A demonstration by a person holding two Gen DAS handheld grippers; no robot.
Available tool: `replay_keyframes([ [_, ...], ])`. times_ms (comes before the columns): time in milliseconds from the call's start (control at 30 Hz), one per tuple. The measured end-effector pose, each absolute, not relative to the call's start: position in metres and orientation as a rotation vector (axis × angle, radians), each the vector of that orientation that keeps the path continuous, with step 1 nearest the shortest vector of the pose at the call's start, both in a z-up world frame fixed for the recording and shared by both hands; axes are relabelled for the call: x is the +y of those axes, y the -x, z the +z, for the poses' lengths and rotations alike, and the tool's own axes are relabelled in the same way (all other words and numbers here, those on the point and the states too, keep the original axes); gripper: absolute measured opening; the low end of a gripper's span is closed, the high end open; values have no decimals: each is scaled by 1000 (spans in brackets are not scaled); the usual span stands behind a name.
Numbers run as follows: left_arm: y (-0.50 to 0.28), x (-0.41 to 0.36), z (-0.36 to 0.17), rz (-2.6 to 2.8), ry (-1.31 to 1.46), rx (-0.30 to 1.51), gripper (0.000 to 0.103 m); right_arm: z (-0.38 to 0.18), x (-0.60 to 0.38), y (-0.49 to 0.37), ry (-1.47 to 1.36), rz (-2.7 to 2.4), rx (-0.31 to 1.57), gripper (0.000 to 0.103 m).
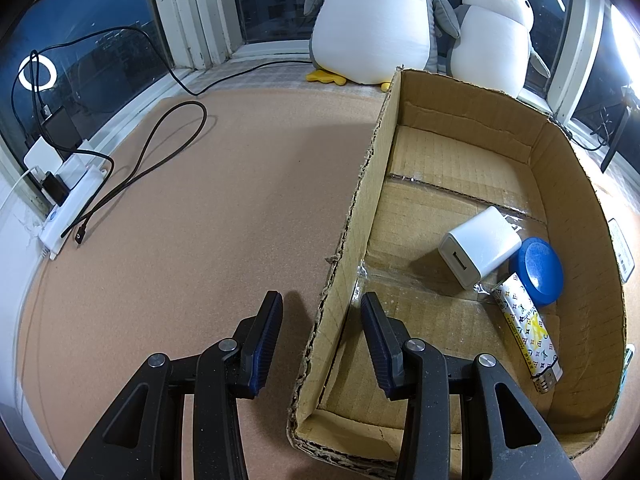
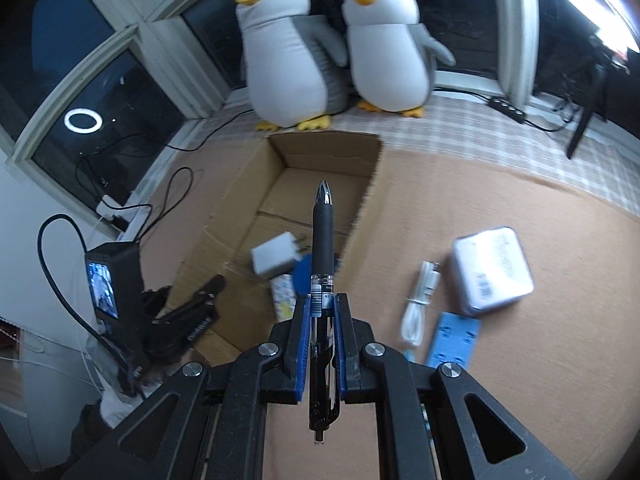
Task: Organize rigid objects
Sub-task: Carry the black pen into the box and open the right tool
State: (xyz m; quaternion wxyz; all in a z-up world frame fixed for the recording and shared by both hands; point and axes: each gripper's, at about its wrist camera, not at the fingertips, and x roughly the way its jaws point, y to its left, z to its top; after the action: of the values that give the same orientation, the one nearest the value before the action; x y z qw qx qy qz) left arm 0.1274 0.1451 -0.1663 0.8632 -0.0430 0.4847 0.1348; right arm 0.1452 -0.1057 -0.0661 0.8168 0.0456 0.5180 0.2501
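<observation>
An open cardboard box [image 1: 580,208] stands on the cork-coloured table. Inside lie a white charger [image 1: 480,252], a round blue lid [image 1: 538,272] and a patterned lighter [image 1: 524,328]. My left gripper [image 1: 320,300] straddles the box's left wall near the front corner, one finger outside and one inside, with gaps showing beside the wall. In the right wrist view my right gripper [image 2: 322,304] is shut on a black pen [image 2: 323,240], its silver tip pointing forward over the box [image 2: 240,200]. The left gripper [image 2: 200,300] shows there at the box's edge.
Two plush penguins [image 2: 292,60] sit behind the box by the window. A white power strip [image 1: 72,204] with black cables lies at the far left. Right of the box lie a white case [image 2: 492,272], a coiled white cable [image 2: 420,304] and a light blue block [image 2: 452,340].
</observation>
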Motion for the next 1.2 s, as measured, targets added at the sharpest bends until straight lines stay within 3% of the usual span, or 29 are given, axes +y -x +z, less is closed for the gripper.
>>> replay_keyframes([
  [967, -127, 143, -167, 287, 86, 1013, 44, -123, -21, -165, -35, 599, 1199, 12],
  [1000, -127, 143, -167, 287, 86, 1013, 44, -123, -21, -165, -31, 595, 1194, 16],
  [1033, -127, 143, -167, 287, 86, 1013, 44, -123, -21, -166, -31, 590, 1190, 32],
  [1067, -128, 143, -167, 288, 85, 1013, 44, -122, -23, -166, -36, 586, 1183, 56],
  [1100, -128, 143, -167, 288, 85, 1012, 44, -120, -26, -166, -44, 581, 1172, 65],
  [1200, -128, 143, -168, 288, 84, 1011, 44, -117, -34, -168, -74, 582, 1155, 67],
])
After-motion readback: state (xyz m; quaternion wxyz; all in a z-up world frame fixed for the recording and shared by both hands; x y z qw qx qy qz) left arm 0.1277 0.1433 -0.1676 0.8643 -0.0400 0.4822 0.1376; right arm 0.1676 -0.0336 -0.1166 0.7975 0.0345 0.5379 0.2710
